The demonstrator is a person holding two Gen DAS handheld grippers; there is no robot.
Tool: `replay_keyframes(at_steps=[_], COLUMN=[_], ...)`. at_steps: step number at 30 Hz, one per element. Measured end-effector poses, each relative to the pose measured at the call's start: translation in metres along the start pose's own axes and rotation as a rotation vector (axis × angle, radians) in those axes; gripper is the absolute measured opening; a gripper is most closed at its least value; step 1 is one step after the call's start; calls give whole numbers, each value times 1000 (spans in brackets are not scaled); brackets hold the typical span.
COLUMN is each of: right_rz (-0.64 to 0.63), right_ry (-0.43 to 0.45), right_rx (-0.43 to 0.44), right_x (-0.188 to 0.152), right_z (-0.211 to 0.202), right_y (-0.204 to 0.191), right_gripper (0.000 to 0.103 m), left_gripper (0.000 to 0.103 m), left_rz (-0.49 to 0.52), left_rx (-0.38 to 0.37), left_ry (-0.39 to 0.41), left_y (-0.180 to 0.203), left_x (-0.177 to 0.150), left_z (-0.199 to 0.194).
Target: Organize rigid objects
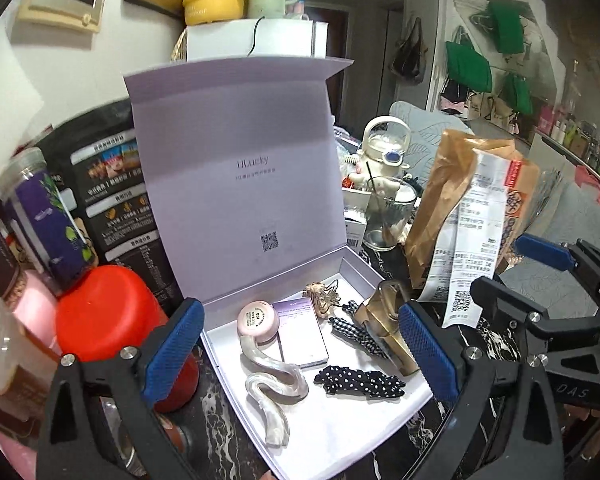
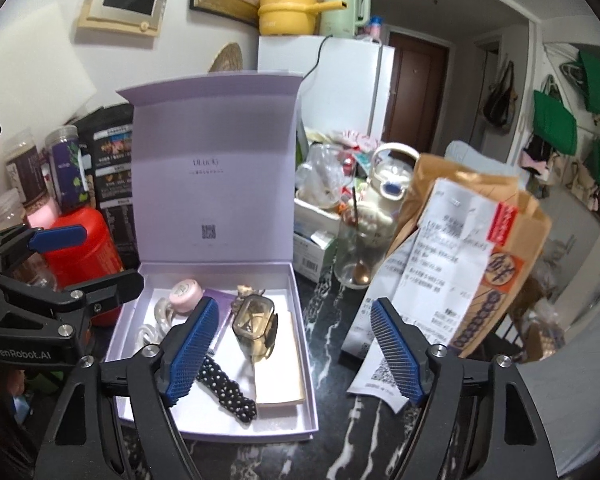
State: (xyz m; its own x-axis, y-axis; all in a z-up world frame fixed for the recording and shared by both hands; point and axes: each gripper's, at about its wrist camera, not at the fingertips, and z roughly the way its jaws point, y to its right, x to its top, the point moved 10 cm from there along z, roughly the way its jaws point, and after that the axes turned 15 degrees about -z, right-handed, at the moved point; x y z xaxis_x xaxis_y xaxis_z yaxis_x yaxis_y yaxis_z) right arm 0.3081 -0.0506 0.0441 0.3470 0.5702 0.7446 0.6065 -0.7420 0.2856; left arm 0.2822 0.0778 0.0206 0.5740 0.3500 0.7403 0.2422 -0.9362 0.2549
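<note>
An open white box [image 1: 340,436] [image 2: 300,360] with its lid [image 1: 240,184] upright lies on the dark marble table. In it lie a wavy clear hair clip [image 1: 272,392], a pink round case [image 1: 259,321] [image 2: 185,291], a purple card [image 1: 300,332], a polka-dot clip [image 1: 360,383] [image 2: 224,386], a gingham clip [image 1: 352,332], a gold claw clip [image 1: 322,298] and an amber clear claw clip [image 1: 388,324] [image 2: 255,320]. My left gripper [image 1: 300,356] is open and empty over the box. My right gripper [image 2: 296,348] is open and empty above the box's right edge.
A red jar [image 1: 112,312] [image 2: 80,252], a purple-label jar [image 1: 48,212] and black bags stand left of the box. A brown paper bag [image 1: 460,200] [image 2: 480,260] with a long receipt, a glass with a spoon [image 2: 356,252] and a white bottle [image 1: 384,148] stand right.
</note>
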Motion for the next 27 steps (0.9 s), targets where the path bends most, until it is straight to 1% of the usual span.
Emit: replay_keyframes(at_steps=[7, 9, 11, 14, 19, 24, 27], right_rz=[-21, -27, -29, -28, -13, -8, -5], right_ry=[49, 65, 76, 90, 98, 102, 95], right_rx=[-32, -44, -58, -79, -80, -93, -105], right_x=[11, 13, 13, 12, 6, -5, -12], right_z=[-34, -46, -56, -73, -91, -107, -112], right_y=[-2, -3, -3, -3, -6, -10, -14], right_gripper=[86, 88, 93, 93, 93, 94, 95], left_gripper=[99, 100, 101, 102, 102, 102, 102], left_rz=[17, 22, 24, 31, 43, 36, 34], left_rx=[-23, -26, -26, -34, -42, -23, 1], left_ry=[30, 43, 58, 80, 102, 113, 119], left_y=[8, 10, 12, 14, 17, 11, 6], left_x=[1, 1, 1, -1, -11, -22, -29], left_z=[-34, -45, -55, -71, -93, -108, -115])
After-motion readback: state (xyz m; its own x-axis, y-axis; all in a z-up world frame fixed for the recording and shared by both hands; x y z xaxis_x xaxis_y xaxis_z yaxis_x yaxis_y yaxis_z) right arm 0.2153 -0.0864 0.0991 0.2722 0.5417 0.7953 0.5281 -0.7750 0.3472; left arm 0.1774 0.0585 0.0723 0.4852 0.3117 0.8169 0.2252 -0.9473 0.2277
